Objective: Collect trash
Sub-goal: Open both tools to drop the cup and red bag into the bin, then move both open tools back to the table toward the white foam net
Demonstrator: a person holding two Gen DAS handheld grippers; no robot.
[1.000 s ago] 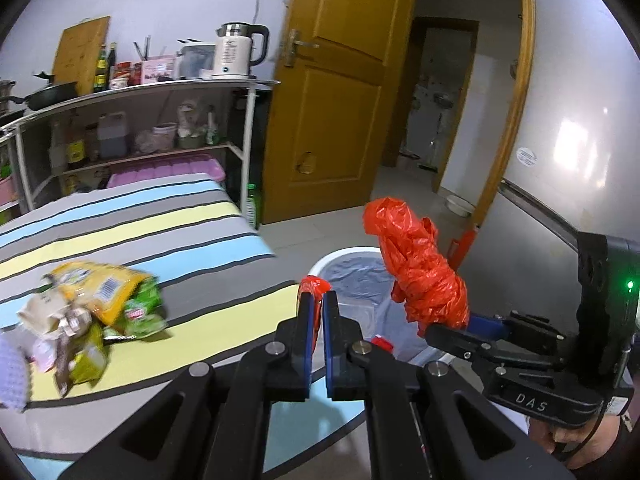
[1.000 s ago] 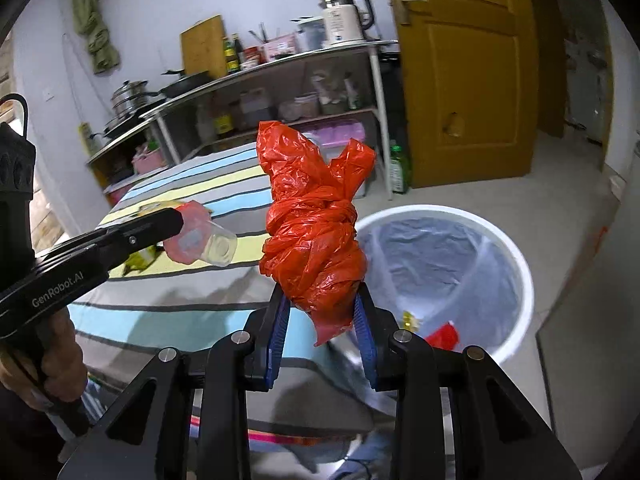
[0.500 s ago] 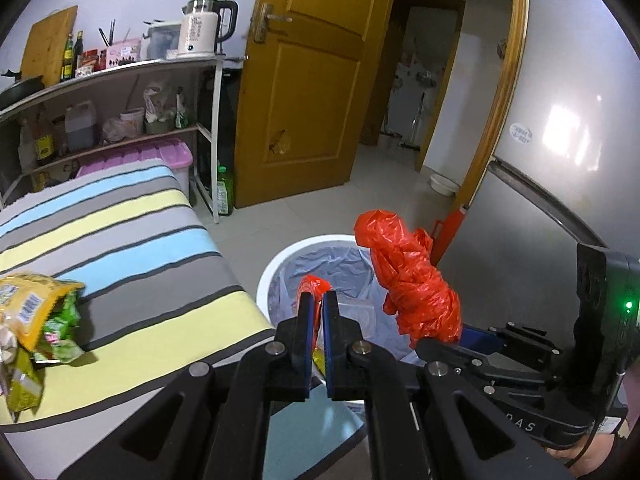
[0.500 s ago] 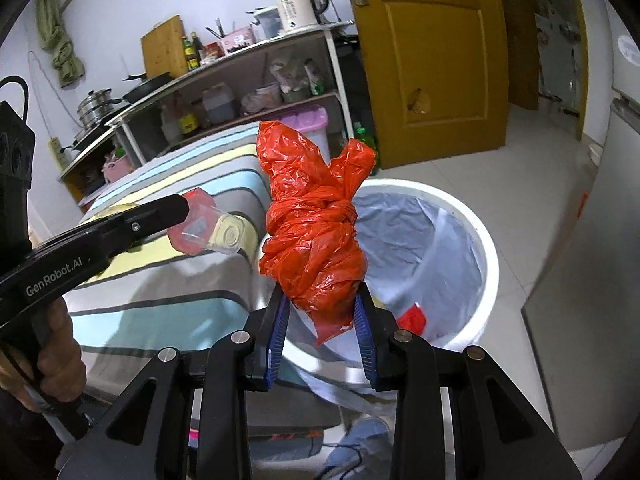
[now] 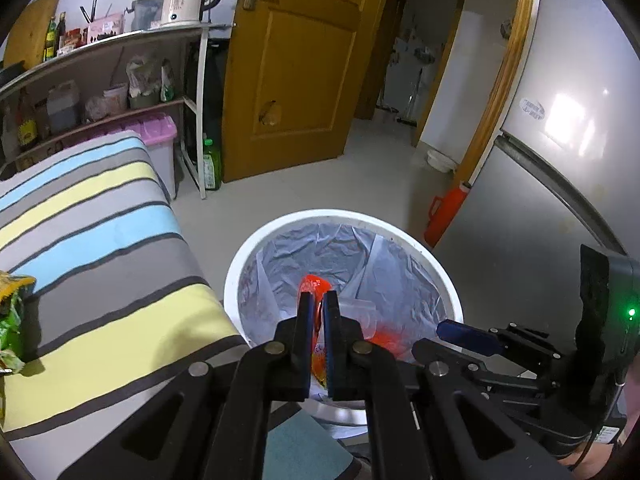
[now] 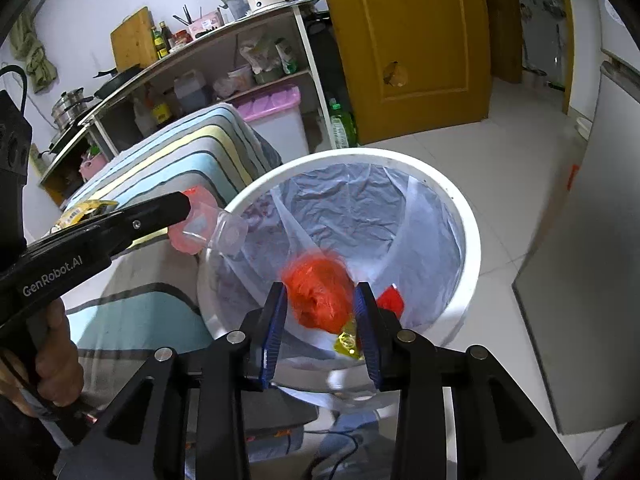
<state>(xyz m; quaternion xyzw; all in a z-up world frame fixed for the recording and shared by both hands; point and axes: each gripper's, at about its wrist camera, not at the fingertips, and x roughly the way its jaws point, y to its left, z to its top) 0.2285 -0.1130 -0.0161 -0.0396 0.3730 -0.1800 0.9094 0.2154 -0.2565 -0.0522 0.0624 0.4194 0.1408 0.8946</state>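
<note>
A white trash bin [image 5: 432, 252] lined with a grey bag stands on the floor beside the striped table; it also shows in the right wrist view [image 6: 460, 200]. My left gripper [image 5: 316, 304] is shut on a clear plastic cup with a red lid [image 6: 204, 228] and holds it over the bin's near rim. My right gripper [image 6: 320, 300] is open above the bin. The crumpled red plastic bag [image 6: 320, 292] is blurred between its fingers, falling into the bin. Red and yellow scraps [image 6: 390, 300] lie at the bin's bottom.
The striped table [image 5: 100, 248] is to the left, with snack wrappers [image 5: 12, 308] at its left edge. A shelf rack [image 5: 120, 80] with a kettle, a wooden door [image 5: 300, 60] and a grey fridge [image 5: 560, 200] surround the bin. A red bottle [image 5: 444, 212] stands by the fridge.
Both grippers have moved over the bin. My right gripper has opened and the red bag has dropped from its fingers toward the bin. The left gripper still holds the cup.
</note>
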